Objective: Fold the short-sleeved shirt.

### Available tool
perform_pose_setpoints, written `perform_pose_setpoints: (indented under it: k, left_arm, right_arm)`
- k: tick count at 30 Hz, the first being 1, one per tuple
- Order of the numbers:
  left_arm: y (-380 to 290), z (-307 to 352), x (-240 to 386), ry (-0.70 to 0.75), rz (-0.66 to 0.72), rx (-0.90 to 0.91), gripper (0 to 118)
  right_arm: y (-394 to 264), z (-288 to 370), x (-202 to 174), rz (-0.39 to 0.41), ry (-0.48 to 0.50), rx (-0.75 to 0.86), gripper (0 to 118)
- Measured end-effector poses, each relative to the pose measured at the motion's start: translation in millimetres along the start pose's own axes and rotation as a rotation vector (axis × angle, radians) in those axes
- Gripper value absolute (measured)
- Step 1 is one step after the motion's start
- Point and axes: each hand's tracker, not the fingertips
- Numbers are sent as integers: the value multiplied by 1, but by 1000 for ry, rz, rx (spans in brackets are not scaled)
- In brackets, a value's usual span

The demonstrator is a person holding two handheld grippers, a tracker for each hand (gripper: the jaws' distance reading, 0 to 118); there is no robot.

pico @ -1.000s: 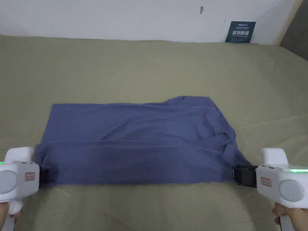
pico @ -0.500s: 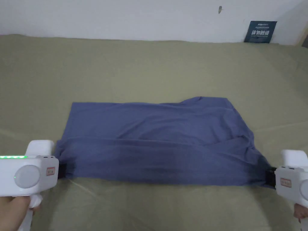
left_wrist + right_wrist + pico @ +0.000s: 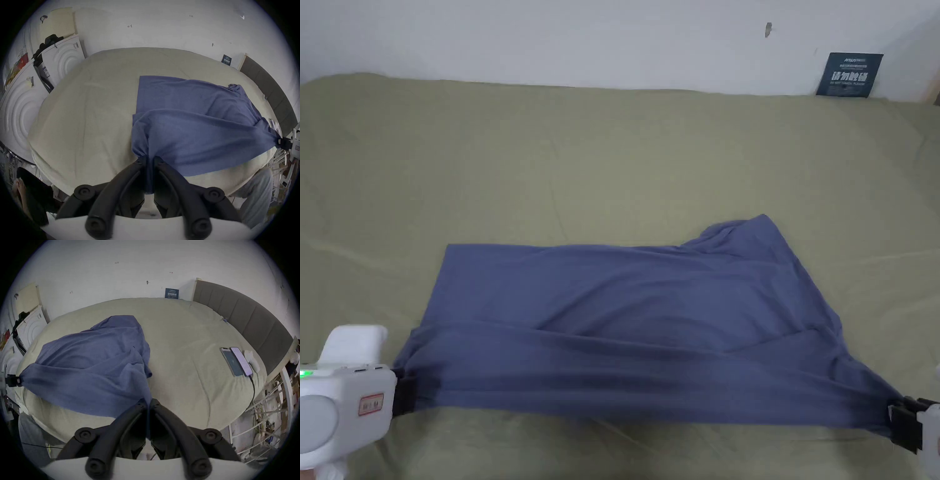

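The blue short-sleeved shirt [image 3: 637,331] lies partly folded on the bed [image 3: 612,162], its near edge lifted off the bed and stretched between the two grippers. The left gripper [image 3: 403,397] is at the shirt's near left corner; its fingers [image 3: 141,162] are pressed together, pinching bunched fabric. The right gripper [image 3: 903,425] is at the shirt's near right corner; its fingers [image 3: 155,404] pinch the fabric likewise. The shirt's far edge rests flat on the bed. Two phones [image 3: 236,361] lie on the bed, well right of the shirt.
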Motion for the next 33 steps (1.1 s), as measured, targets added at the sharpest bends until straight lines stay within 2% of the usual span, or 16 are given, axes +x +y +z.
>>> perform_pose_setpoints:
  k: [8,9,10,12,13,14,17,18,19,20,21,22,26,31,32,33]
  left_arm:
    - [-4,-22,-2,-1,29,-48,9]
    - [-2,-23,-1,0,32,-53,10]
    - [0,-22,-2,0,32,-56,17]
    - [5,-21,-3,29,31,-34,95]
    - [10,-20,-4,26,20,-2,118]
    - [16,-18,-5,26,14,26,118]
    - [46,-17,-6,13,38,68,110]
    - [56,-20,-5,9,39,75,100]
    - [70,-24,-4,3,38,91,81]
    - [82,-29,-1,6,41,115,39]
    - [95,-37,0,0,45,117,8]
    - [107,-46,1,-13,60,117,2]
    - [151,-86,3,21,83,120,1]
    - [194,-145,-4,55,67,58,2]
    - [199,-154,-3,69,54,34,9]
    - [204,-163,-5,75,50,36,37]
  right_arm:
    - [-14,-22,-13,47,-39,-74,6]
    - [-14,-20,-14,43,-44,-73,12]
    - [-13,-19,-13,33,-56,-69,27]
    - [-5,-16,-9,21,-49,-55,103]
    - [0,-14,-10,12,-46,-41,118]
    - [8,-1,-12,-1,-65,61,110]
    - [37,-7,-24,35,-28,26,109]
    - [46,-9,-29,50,-21,52,107]
    - [58,-14,-37,69,-18,72,98]
    - [69,-19,-44,83,-16,75,67]
    - [78,-30,-49,89,-6,91,30]
    - [87,-39,-55,86,1,109,3]
    - [118,-82,-74,84,9,97,2]
    - [143,-129,-92,141,-33,92,2]
    - [146,-135,-92,142,-27,82,2]
    - [150,-139,-93,145,-26,80,2]
